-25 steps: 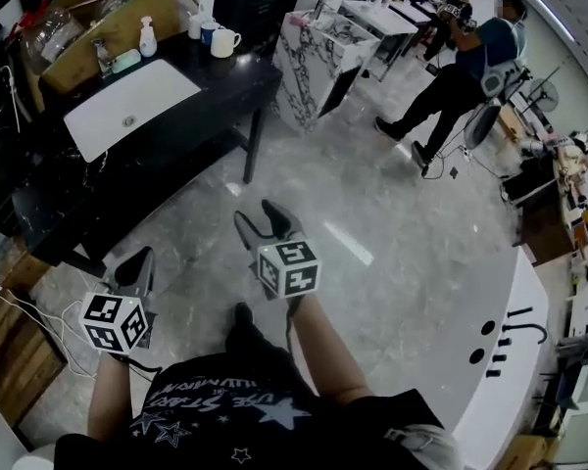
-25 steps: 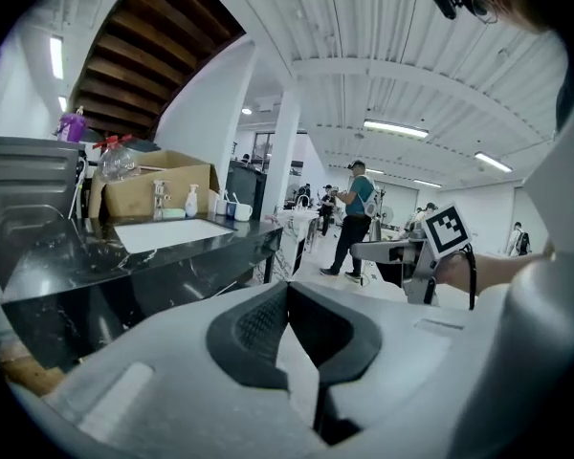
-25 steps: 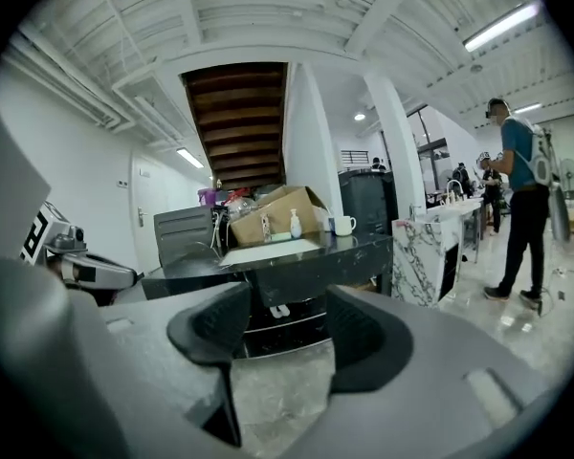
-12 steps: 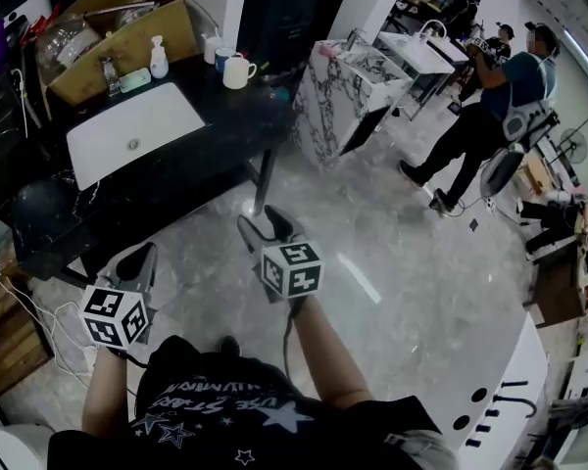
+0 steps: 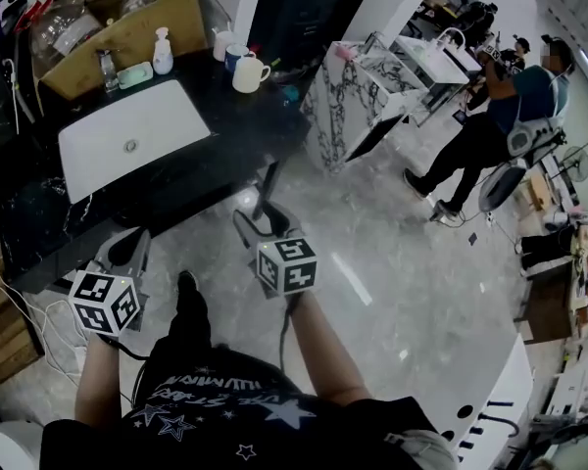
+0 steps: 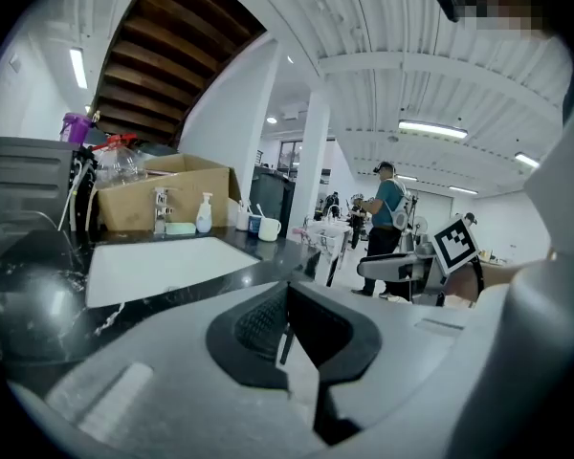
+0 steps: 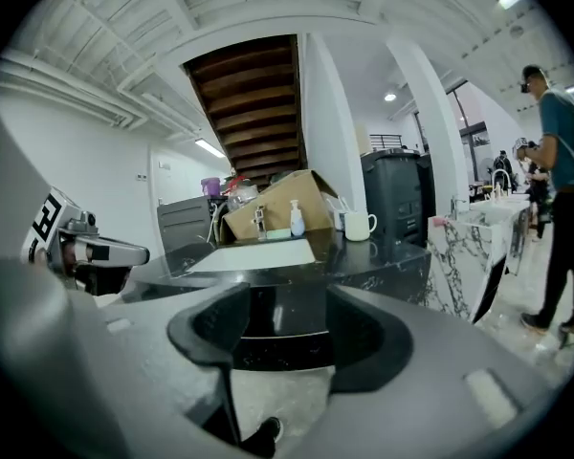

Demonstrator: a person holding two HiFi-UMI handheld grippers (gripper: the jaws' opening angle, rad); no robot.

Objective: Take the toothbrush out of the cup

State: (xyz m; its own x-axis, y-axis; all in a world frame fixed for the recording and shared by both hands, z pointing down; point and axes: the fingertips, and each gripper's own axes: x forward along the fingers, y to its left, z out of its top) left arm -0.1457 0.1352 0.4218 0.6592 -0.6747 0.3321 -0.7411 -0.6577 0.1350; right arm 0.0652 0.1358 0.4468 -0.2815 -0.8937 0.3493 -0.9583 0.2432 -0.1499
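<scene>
1. At the far end of the black counter (image 5: 39, 213), past the white sink (image 5: 171, 116), a cluster of cups (image 5: 233, 52) stands beside a white mug (image 5: 250, 73). Thin stems rise from the cups, and one is presumably the toothbrush (image 6: 258, 210), though it is too small to tell which cup holds it.
2. Both tools hang low over the floor, well apart from the cups, because the person stands back from the counter's near side.
3. On the left gripper (image 5: 125, 246) the tongs are parted by a narrow gap. Only floor and a table leg show through it, so it carries nothing.
4. On the right gripper (image 5: 263, 218) the tongs are spread wider, with the counter's dark front between them. It is empty too and points at the counter, probably ready for the approach.
5. The task looks unstarted. The next move calls for stepping in, then pinching a slim handle without knocking the mug or the soap bottle (image 5: 163, 52).
</scene>
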